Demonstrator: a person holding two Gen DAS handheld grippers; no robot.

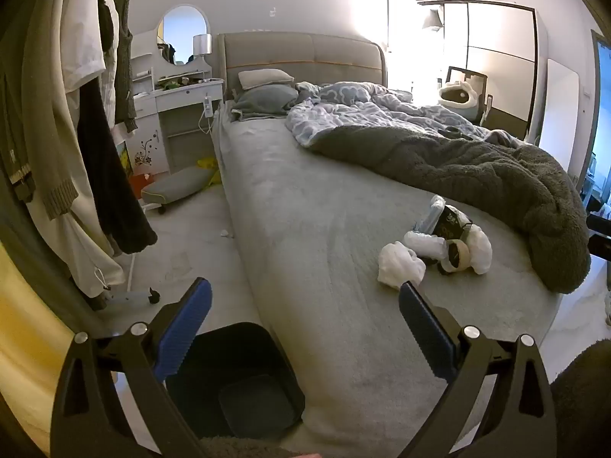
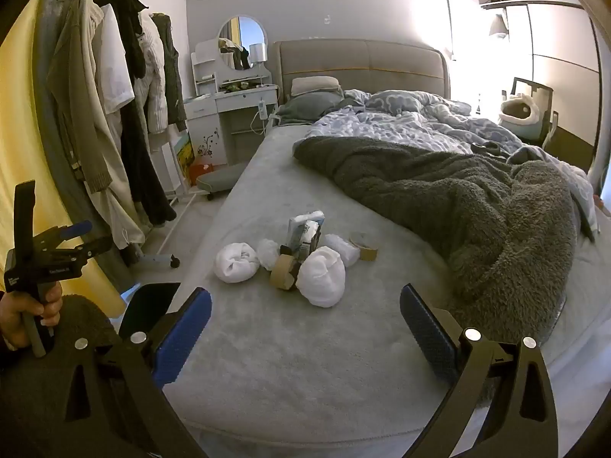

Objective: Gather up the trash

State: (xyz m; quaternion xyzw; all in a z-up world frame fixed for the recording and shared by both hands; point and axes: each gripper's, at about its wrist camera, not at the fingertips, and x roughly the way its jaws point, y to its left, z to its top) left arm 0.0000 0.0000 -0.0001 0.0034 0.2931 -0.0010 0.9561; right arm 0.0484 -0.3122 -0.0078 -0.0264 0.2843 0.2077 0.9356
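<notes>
Right wrist view | step: approach, nothing collected | right gripper (image 2: 305,328) and left gripper (image 1: 305,318) spread wide, empty | trash (image 2: 294,259) ahead of right jaws | bin (image 1: 233,381) below left jaws | next: close on a wad.

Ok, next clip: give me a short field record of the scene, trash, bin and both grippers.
setting: bedroom, bed with grey blanket
trash: pile of white wads, tape rolls and packets on the bed sheet
bin: black bin on the floor beside the bed
left gripper: open, empty, above the bin and bed edge
right gripper: open, empty, short of the pile
progress: nothing picked up yet
</notes>
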